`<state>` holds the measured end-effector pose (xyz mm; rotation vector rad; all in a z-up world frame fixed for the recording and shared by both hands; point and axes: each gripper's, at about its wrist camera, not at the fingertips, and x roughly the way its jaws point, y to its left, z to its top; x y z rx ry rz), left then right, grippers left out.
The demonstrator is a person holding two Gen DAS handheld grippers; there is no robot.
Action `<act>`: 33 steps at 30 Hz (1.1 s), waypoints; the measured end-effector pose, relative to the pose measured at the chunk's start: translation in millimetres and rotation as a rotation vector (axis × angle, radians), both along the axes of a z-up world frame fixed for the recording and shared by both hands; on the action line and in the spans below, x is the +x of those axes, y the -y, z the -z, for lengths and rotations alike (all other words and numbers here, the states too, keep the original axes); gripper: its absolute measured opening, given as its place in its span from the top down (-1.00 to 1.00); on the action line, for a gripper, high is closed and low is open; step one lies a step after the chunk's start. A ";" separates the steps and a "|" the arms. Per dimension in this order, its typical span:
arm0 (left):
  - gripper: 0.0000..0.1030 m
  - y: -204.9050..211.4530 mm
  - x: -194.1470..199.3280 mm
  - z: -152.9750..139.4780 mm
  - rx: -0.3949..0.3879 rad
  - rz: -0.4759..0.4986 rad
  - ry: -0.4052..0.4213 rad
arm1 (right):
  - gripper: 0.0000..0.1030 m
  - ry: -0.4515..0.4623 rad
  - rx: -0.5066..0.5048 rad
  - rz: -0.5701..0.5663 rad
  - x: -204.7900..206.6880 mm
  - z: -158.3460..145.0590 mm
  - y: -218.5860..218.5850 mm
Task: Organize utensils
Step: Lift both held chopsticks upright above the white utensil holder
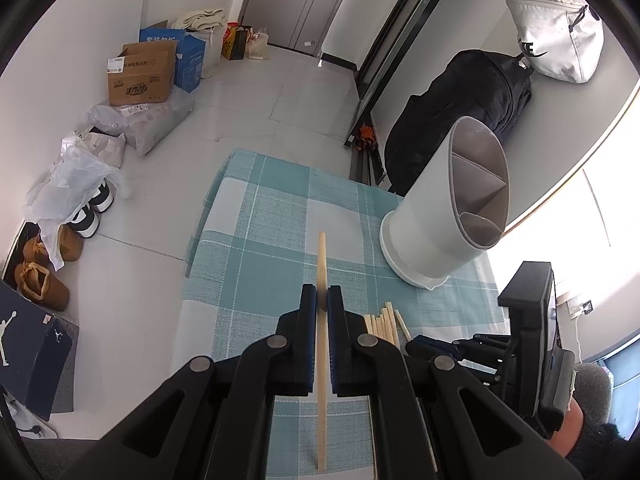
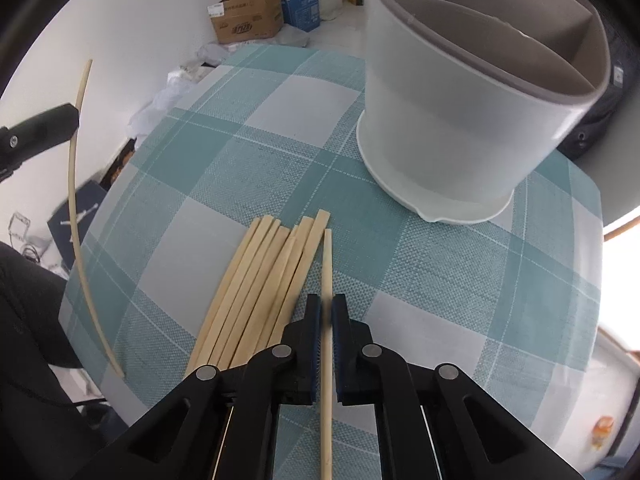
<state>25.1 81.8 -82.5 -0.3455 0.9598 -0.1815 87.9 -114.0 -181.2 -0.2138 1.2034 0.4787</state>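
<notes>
Each gripper's jaws are clamped on one wooden chopstick: the left gripper (image 1: 322, 300) holds its chopstick (image 1: 321, 256) mid-frame, the right gripper (image 2: 326, 312) another chopstick (image 2: 327, 264). The divided holder (image 1: 448, 200) at right looks empty; a chopstick pile (image 2: 256, 280) waits on the desk (image 2: 240, 152), lower centre.

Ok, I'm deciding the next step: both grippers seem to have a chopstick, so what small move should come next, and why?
Probably carry the left gripper toward the white holder and tip its chopstick in: both grippers are shut on single chopsticks, the holder's compartments look empty, and the rest still lie in a pile.
</notes>
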 end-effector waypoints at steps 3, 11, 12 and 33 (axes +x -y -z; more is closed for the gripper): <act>0.97 1.4 -1.7 -0.5 0.005 0.006 0.004 | 0.91 0.016 0.093 0.055 -0.4 -11.1 21.6; 0.97 9.7 -11.0 -18.1 0.003 0.055 0.057 | 0.91 0.215 0.335 0.124 -24.6 -65.0 67.9; 0.97 12.5 -13.0 -22.2 0.010 0.067 0.073 | 0.91 0.238 0.367 0.124 -27.9 -70.9 71.2; 0.98 54.7 -7.1 -65.9 0.097 0.183 0.177 | 0.92 0.489 0.538 0.119 -46.7 -118.9 65.2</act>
